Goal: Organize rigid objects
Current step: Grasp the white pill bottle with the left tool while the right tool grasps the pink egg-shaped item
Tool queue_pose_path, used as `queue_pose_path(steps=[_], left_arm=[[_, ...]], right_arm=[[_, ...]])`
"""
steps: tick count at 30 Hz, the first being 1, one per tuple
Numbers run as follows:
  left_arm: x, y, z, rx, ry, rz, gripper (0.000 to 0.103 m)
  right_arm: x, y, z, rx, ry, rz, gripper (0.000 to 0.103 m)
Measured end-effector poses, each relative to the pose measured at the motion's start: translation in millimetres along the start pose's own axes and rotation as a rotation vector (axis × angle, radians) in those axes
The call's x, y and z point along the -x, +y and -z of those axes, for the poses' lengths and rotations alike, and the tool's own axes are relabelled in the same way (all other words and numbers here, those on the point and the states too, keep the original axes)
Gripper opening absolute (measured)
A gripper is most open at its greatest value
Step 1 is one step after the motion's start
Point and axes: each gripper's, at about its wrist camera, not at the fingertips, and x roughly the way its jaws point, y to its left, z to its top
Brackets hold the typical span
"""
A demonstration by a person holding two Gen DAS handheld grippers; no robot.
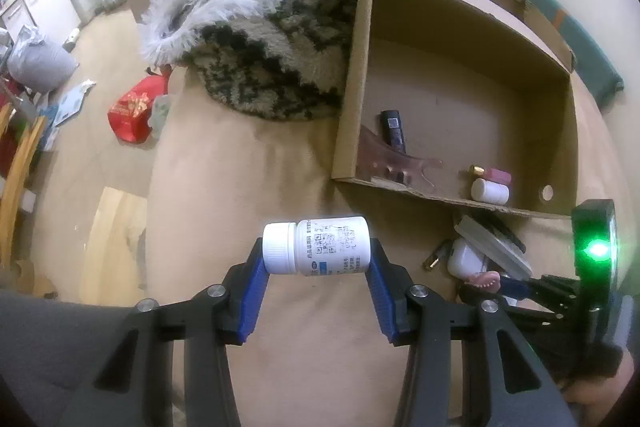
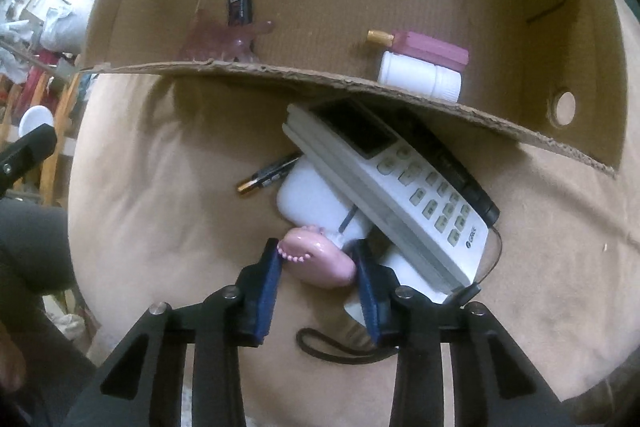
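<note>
A: What is held by the left hand-held gripper (image 1: 318,259)?
B: A white pill bottle (image 1: 316,246) is clamped sideways at frame centre, below the cardboard box (image 1: 460,87).
A: And the right hand-held gripper (image 2: 318,259)?
B: A pink toy (image 2: 318,263) is enclosed at lower centre; whether it is gripped cannot be told.

Left gripper (image 1: 318,253): jaws clamped on a white bottle (image 1: 316,246). Right gripper (image 2: 318,267): jaws closed against a pink object (image 2: 320,259).
</note>
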Motion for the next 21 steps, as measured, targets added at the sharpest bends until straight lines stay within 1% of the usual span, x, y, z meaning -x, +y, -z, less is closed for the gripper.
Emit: queue_pose_path(steps=[1, 6, 13, 16, 21], left_arm=[[0, -1, 0, -0.002, 0.001, 0.0, 0.043], [-3, -2, 1, -0.01, 0.005, -0.019, 0.043], [-8, 1, 4, -0.007, 0.012, -0.041, 0.043], [-5, 2, 4, -0.008, -0.002, -0.045, 0.043], [-3, 1, 4, -0.014, -0.021, -0.058, 0.043]], right_arm=[[1, 1, 0, 0.005, -0.002, -0.004, 0.033], [17, 3, 4, 0.018, -0.04, -0.015, 0.033], [51, 5, 8, 0.022, -0.141, -0.072, 0.033], [65, 5, 7, 0.029, -0.186, -0.095, 0.033], [91, 7, 6, 0.047, -0.262, -0.078, 0.033]])
